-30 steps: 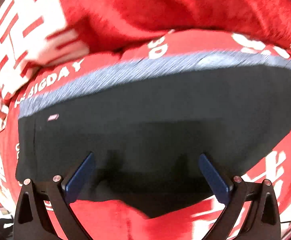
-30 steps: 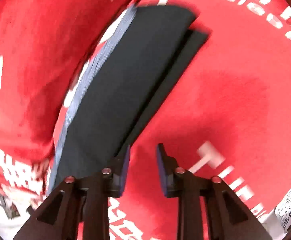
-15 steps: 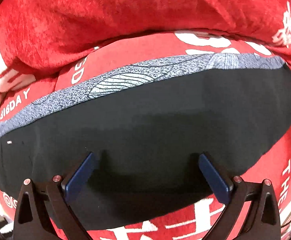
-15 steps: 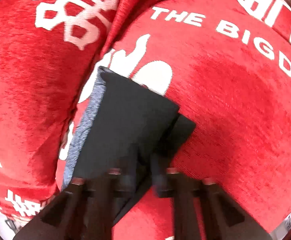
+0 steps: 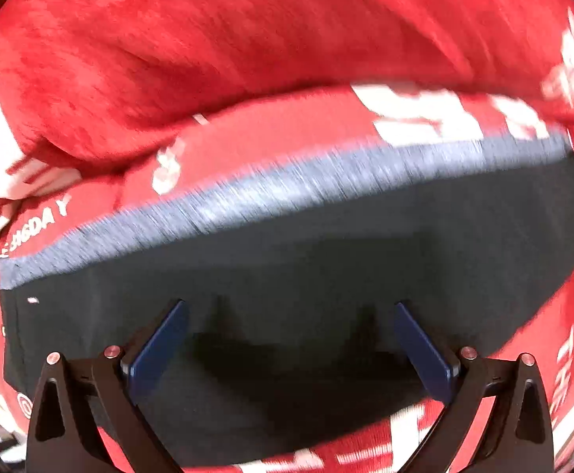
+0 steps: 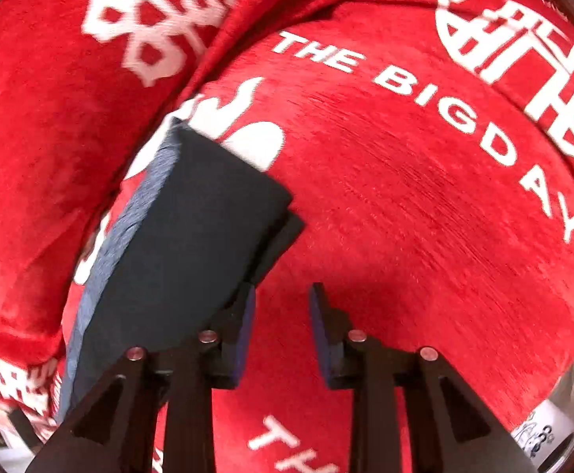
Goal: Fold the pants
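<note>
My left claw (image 5: 290, 349) hangs with its jaws wide apart over the near part of the pants (image 5: 306, 276), gripping nothing. My right claw (image 6: 281, 329) is opening, nothing between its pads; it sits just beside the pants' near corner. The dark pants (image 6: 192, 244) lie folded flat on the red blanket (image 6: 425, 216), their grey waistband (image 5: 287, 193) along the far edge, a lower layer poking out. I judge the fold nearly done; next I'd square that stray layer.
</note>
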The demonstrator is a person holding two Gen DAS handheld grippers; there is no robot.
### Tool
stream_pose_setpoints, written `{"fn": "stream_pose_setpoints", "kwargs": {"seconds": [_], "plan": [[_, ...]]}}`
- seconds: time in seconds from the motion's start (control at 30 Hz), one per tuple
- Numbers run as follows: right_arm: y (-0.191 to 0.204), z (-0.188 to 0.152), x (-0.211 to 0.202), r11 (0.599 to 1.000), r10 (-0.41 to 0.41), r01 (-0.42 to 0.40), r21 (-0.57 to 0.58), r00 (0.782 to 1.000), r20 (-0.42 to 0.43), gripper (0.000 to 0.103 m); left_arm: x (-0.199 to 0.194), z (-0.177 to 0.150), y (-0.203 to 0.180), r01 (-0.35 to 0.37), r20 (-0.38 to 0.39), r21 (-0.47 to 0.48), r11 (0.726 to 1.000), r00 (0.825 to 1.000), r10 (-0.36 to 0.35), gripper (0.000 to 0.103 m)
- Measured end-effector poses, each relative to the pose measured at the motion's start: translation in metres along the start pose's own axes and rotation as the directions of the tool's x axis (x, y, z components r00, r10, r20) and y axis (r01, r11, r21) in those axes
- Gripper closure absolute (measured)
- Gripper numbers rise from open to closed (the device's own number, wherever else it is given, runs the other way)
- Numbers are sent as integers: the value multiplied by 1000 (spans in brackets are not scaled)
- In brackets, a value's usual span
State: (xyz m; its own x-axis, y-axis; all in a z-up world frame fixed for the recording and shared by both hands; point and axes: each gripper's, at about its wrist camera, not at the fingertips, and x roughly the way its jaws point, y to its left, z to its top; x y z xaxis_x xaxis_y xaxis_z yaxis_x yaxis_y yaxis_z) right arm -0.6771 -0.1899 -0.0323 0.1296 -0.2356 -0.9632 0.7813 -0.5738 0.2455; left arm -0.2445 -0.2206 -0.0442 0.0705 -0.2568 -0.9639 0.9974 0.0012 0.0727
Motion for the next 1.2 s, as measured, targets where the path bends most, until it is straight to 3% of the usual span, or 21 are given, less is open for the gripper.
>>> {"fn": "stream_pose_setpoints", "kwargs": {"seconds": [0.1, 0.2, 0.23, 0.3, 0.37, 0.47, 0.7, 0.8, 0.87, 0.93, 1.07, 1.2], "plan": [[31, -11, -10, 989, 47, -44, -144, 999, 17, 72, 14, 21, 16, -43, -13, -66, 997, 999, 42, 0], [81, -23, 6, 950, 81, -84, -301, 996, -22, 72, 36, 29, 25, -128, -38, -82, 988, 991, 126, 0], [96, -26, 16, 938, 79, -85, -336, 996, -31, 72, 44, 31, 31, -144, -50, -91, 985, 989, 140, 0], [110, -35, 30, 918, 55, -73, -389, 997, -57, 72, 43, 30, 45, -99, -56, -140, 985, 994, 92, 0], [112, -40, 42, 906, -2, -23, -422, 998, -61, 72, 39, 29, 50, -119, -66, -143, 982, 992, 111, 0], [96, -33, 33, 934, 19, -33, -356, 999, -44, 72, 25, 24, 45, -129, -57, -88, 988, 991, 125, 0], [47, -40, 7, 976, 101, -120, -184, 989, -111, 64, -8, 12, -17, 6, -15, 33, 999, 1000, -5, 0], [40, -51, 10, 980, 122, -141, -139, 983, -136, 64, -1, -1, -52, 54, -50, 86, 995, 997, -50, 0], [40, -57, 18, 980, 146, -164, -112, 977, -154, 64, 9, -17, -73, 44, -96, 133, 990, 995, -31, 0], [40, -61, 23, 979, 162, -180, -98, 973, -164, 64, 2, -27, -75, 12, -44, 90, 996, 999, -8, 0], [36, -73, 20, 968, 213, -232, -93, 961, -178, 63, 6, -27, -65, 59, -100, 3, 998, 993, -58, 0], [33, -79, 20, 961, 242, -261, -92, 953, -182, 62, 6, -25, -67, 54, -105, 28, 998, 993, -51, 0]]}}
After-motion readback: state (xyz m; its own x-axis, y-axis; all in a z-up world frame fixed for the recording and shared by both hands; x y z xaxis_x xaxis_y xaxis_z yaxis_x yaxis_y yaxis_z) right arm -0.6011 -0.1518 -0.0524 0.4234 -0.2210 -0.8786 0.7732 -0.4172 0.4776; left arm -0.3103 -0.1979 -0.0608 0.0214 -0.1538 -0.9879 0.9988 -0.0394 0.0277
